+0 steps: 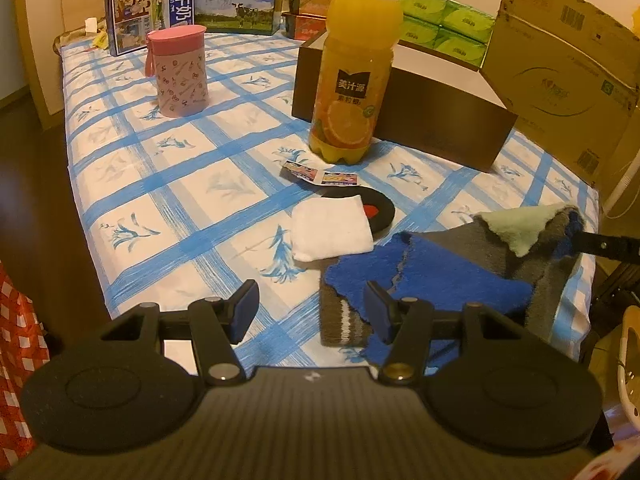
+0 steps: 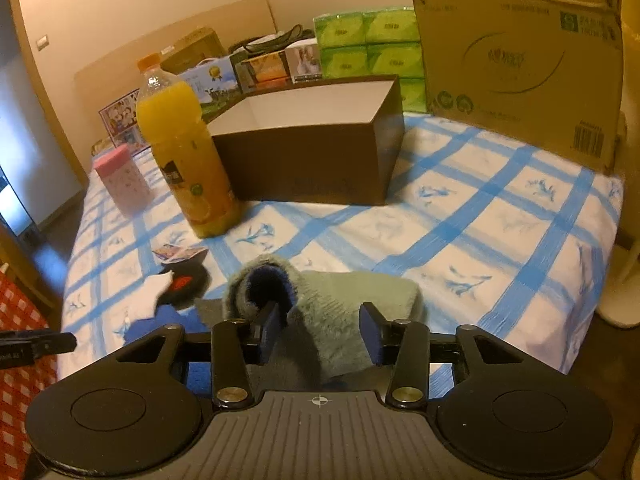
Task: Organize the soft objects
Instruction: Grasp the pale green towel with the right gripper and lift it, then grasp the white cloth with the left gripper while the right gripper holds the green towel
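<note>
A pile of soft cloths lies at the near right of the checked table: a blue fuzzy cloth (image 1: 436,276), a grey striped sock (image 1: 344,320), a pale green cloth (image 1: 516,226) and a white folded cloth (image 1: 330,230). My left gripper (image 1: 312,308) is open, low over the blue cloth's left edge. My right gripper (image 2: 318,332) is open around the raised pale green and grey cloth (image 2: 340,300); its left finger touches the rolled blue-lined fold (image 2: 264,284). An open brown box (image 2: 312,144) stands behind.
An orange juice bottle (image 1: 356,64) stands before the brown box (image 1: 404,104). A pink cup (image 1: 180,70), milk cartons (image 1: 148,12), green tissue packs (image 1: 444,20) and a cardboard box (image 1: 560,72) stand at the back. A black disc (image 1: 380,210) and small packets (image 1: 320,176) lie by the white cloth.
</note>
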Demonstrator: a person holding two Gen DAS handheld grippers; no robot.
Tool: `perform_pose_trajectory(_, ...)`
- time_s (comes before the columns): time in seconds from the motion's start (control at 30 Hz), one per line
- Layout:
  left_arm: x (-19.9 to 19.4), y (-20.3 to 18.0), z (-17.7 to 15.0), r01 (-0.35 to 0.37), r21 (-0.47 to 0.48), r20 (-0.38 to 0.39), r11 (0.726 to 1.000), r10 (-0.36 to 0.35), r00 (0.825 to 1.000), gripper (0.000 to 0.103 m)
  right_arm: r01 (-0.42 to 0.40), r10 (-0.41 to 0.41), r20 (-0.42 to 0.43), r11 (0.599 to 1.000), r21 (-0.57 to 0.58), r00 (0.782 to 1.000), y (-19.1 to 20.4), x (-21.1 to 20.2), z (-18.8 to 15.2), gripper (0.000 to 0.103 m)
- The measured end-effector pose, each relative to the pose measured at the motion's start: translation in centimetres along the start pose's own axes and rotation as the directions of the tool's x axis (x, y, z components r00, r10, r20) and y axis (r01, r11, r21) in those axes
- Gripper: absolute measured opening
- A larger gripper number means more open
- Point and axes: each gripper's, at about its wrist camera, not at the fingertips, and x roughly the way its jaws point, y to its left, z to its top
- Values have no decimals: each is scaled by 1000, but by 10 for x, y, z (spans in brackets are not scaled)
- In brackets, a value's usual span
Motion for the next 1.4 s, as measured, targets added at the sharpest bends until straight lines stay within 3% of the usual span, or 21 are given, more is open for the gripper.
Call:
perform_pose_trajectory(0.27, 4, 0, 2, 2, 2, -1, 1000, -2, 1000, 54, 25, -26, -9, 999, -23, 1000, -18, -8, -4, 44)
perform_pose_trajectory(0.37, 8, 1, 2, -2, -6, -10, 1000, 2, 1000, 54, -14, 18, -24, 989, 145, 1000, -41, -5, -9, 45)
perform_pose_trajectory(0.43, 9, -1, 2, -2, -2, -13, 1000, 2, 1000, 54, -103, 97, 33, 948, 302, 995, -60, -8, -8, 51)
perform_pose_trajectory(0.5, 8, -2, 2, -4, 5, -11, 1000, 4, 1000, 54, -124, 103, 73, 901, 416, 992, -75, -7, -4, 68)
perform_pose_trajectory(0.6, 10, -1, 3, -13, 5, -13, 1000, 13, 1000, 54, -81, 63, 53, 873, 481, 997, -90, 15, 4, 69)
perform_pose_trajectory(0.73, 14, 0, 6, -22, 3, -13, 1000, 22, 1000, 54, -86, 117, -20, 822, 563, 993, -102, 58, 2, 68)
perform_pose_trajectory(0.77, 15, 0, 6, -26, 5, -14, 1000, 26, 1000, 54, -101, 135, -19, 816, 570, 991, -103, 63, 2, 61)
perform_pose_trajectory(0.8, 15, 1, 6, -29, 5, -14, 1000, 29, 999, 54, -109, 146, -20, 813, 572, 989, -102, 67, 3, 29)
perform_pose_trajectory(0.83, 16, 2, 6, -33, 5, -16, 999, 33, 999, 54, -124, 157, -11, 817, 563, 988, -100, 67, 6, 9)
perform_pose_trajectory(0.87, 16, 4, 6, -38, 3, -18, 999, 38, 999, 54, -140, 158, 14, 824, 549, 987, -98, 64, 11, 6)
perform_pose_trajectory(1.0, 18, 9, 7, -52, -6, -20, 999, 52, 998, 54, -246, 184, 175, 854, 458, 967, -81, 30, 40, 6)
perform_pose_trajectory(1.13, 19, 11, 8, -47, -11, -12, 999, 47, 999, 54, -353, 234, 326, 854, 381, 916, -69, -7, 74, 6)
perform_pose_trajectory(1.27, 18, 9, 11, -38, -3, 0, 999, 38, 999, 54, -408, 270, 400, 856, 316, 876, -60, -24, 102, 6)
perform_pose_trajectory(1.33, 19, 8, 12, -32, 3, 6, 999, 32, 999, 54, -396, 269, 382, 866, 306, 884, -63, -22, 103, 6)
perform_pose_trajectory(1.4, 19, 7, 13, -26, 3, 8, 1000, 26, 1000, 54, -310, 217, 299, 899, 311, 929, -65, -10, 99, 6)
